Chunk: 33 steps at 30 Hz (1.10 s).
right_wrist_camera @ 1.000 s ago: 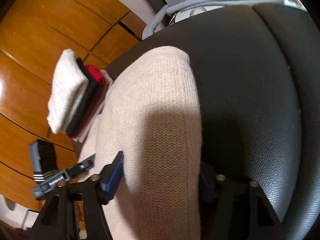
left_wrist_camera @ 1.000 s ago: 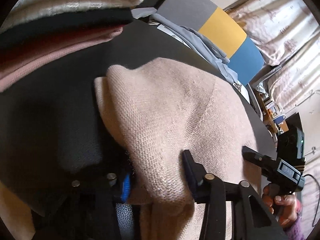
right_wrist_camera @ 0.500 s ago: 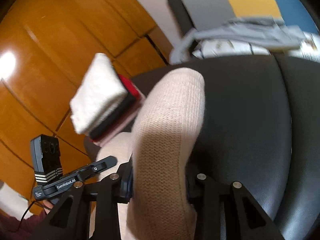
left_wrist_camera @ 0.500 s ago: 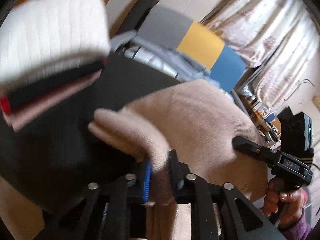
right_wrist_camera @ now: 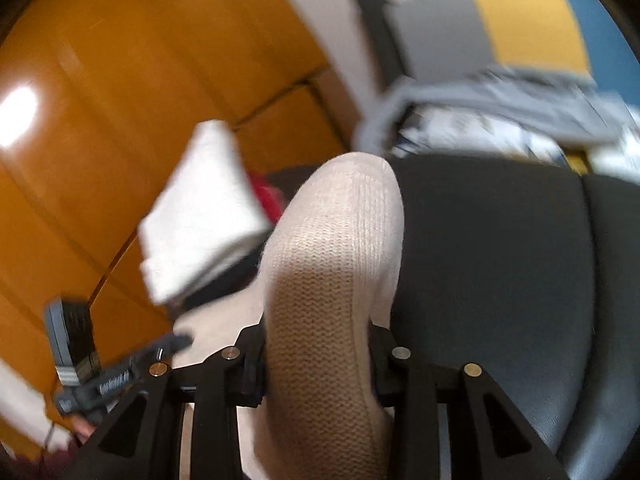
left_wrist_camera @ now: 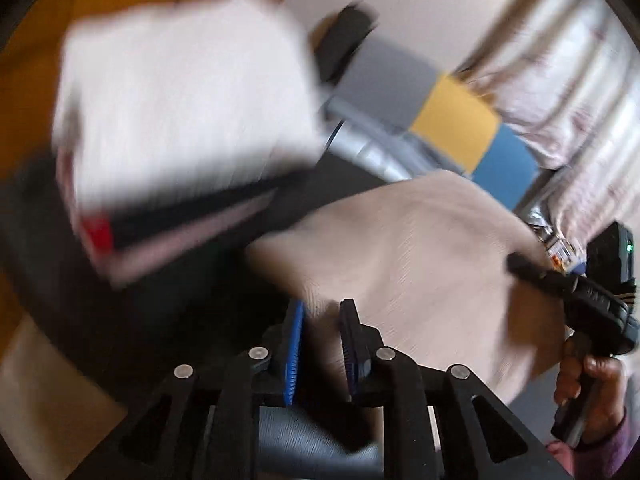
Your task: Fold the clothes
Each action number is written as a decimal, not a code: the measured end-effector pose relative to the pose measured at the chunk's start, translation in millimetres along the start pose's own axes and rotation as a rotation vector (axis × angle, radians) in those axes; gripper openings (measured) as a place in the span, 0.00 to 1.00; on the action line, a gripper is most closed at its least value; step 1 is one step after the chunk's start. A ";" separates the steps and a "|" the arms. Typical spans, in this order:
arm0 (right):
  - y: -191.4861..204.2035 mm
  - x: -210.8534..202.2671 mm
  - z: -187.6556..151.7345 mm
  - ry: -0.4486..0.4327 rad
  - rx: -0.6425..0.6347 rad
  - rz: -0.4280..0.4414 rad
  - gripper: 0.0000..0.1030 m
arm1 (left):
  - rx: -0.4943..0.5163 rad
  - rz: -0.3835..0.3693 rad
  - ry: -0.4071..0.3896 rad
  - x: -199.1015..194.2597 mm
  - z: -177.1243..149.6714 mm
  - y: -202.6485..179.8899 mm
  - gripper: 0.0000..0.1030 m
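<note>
Lifted since before, both tongs pinch the beige sweater (right_wrist_camera: 332,280), pointing away.

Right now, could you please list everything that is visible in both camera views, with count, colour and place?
beige knit garment: one, beige, on the black seat, pinched by both grippers
folded stack: one, white on top, black, red and pink below, far left of seat
black seat: one, black leather-like, under the clothes
grey clothing: one pile, grey, behind the seat
colour-block panel: one, grey, yellow, blue, background
wooden panels: orange-brown, left background
curtain: pale patterned, right background
left gripper: shut on garment
right gripper: shut on garment
</note>
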State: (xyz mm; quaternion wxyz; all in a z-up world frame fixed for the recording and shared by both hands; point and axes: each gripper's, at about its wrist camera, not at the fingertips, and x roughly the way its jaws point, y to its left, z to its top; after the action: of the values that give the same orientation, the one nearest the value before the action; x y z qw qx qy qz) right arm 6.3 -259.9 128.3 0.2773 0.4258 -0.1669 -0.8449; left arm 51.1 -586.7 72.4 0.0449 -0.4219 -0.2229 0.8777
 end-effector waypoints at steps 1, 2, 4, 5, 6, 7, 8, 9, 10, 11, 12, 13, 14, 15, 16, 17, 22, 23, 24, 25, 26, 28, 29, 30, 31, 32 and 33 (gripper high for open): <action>-21.8 0.0 -2.4 0.003 0.058 -0.013 0.33 | -0.010 0.006 0.025 8.4 -5.3 3.1 0.19; -42.6 -2.0 -8.6 0.007 0.111 -0.018 0.34 | -0.006 0.008 0.046 15.8 -10.4 2.4 0.19; -84.1 -6.1 -20.9 0.016 0.217 -0.028 0.34 | 0.005 0.004 0.089 32.2 -20.9 -3.6 0.22; -104.9 -8.1 -27.1 0.020 0.270 -0.033 0.34 | 0.003 -0.006 0.111 39.9 -24.6 -7.7 0.26; -123.6 -10.1 -33.5 0.025 0.320 -0.032 0.34 | -0.004 -0.018 0.127 44.9 -27.0 -11.3 0.32; -134.6 -11.5 -40.6 0.030 0.357 -0.006 0.36 | -0.017 -0.038 0.148 52.8 -29.0 -15.5 0.36; -145.6 -13.0 -47.7 0.035 0.393 0.019 0.37 | -0.030 -0.050 0.164 60.5 -28.5 -20.0 0.47; -155.2 -14.3 -54.3 0.040 0.423 0.041 0.38 | -0.043 -0.063 0.178 68.2 -27.8 -24.6 0.61; -159.1 -15.0 -58.7 0.044 0.426 0.047 0.38 | -0.059 -0.073 0.182 74.4 -26.0 -29.9 0.66; -161.3 -15.6 -63.6 0.048 0.417 0.048 0.39 | -0.073 -0.081 0.180 78.6 -24.0 -33.0 0.74; -163.4 -16.1 -68.3 0.051 0.412 0.051 0.39 | -0.090 -0.080 0.181 82.8 -21.0 -33.8 0.81; -165.1 -16.6 -71.8 0.050 0.417 0.064 0.40 | -0.108 -0.082 0.185 87.1 -18.1 -34.7 0.84; -167.0 -17.1 -75.2 0.049 0.424 0.076 0.40 | -0.126 -0.094 0.204 92.0 -15.1 -35.6 0.87; -169.9 -17.7 -78.4 0.044 0.442 0.091 0.40 | -0.147 -0.109 0.224 97.1 -12.1 -36.3 0.87; -173.5 -18.5 -81.8 0.039 0.462 0.108 0.41 | -0.175 -0.134 0.245 103.7 -8.8 -36.4 0.88; -176.6 -19.1 -84.7 0.033 0.481 0.124 0.42 | -0.187 -0.147 0.254 107.6 -6.9 -37.1 0.94; -181.9 -20.3 -89.1 0.019 0.506 0.158 0.42 | -0.279 -0.314 0.302 116.8 0.4 -32.1 0.99; -182.8 -20.6 -89.3 0.022 0.508 0.160 0.41 | -0.316 -0.343 0.311 116.3 -0.7 -26.1 0.99; -183.7 -21.0 -89.5 0.025 0.510 0.161 0.41 | -0.351 -0.371 0.320 115.9 -1.7 -20.1 0.99; -184.4 -21.6 -89.9 0.027 0.510 0.163 0.41 | -0.375 -0.391 0.325 116.0 -2.0 -14.9 0.99; -185.1 -22.3 -90.4 0.029 0.511 0.166 0.41 | -0.387 -0.397 0.328 115.8 -1.7 -12.4 1.00; -185.9 -23.2 -91.2 0.028 0.510 0.168 0.41 | -0.382 -0.398 0.338 115.9 -1.3 -14.2 1.00; -186.2 -23.5 -91.5 0.027 0.509 0.169 0.41 | -0.370 -0.392 0.350 117.2 -1.2 -17.6 1.00; -186.4 -23.8 -91.9 0.025 0.508 0.170 0.41 | -0.356 -0.387 0.361 118.5 -1.6 -22.3 1.00; -186.6 -24.1 -92.3 0.024 0.508 0.170 0.41 | -0.338 -0.385 0.368 120.2 -1.5 -28.3 1.00; -187.0 -24.4 -92.7 0.023 0.507 0.171 0.41 | -0.316 -0.376 0.370 123.0 -1.6 -34.9 1.00; -187.7 -24.8 -93.0 0.023 0.507 0.173 0.41 | -0.294 -0.368 0.372 125.7 -1.7 -41.4 1.00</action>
State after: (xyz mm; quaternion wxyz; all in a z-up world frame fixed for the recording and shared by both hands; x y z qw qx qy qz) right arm 32.6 -100.6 -7.5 0.2350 0.4754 -0.4061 -0.7442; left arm -32.6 -515.4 -1.3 0.1816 -0.5300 -0.4084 0.7207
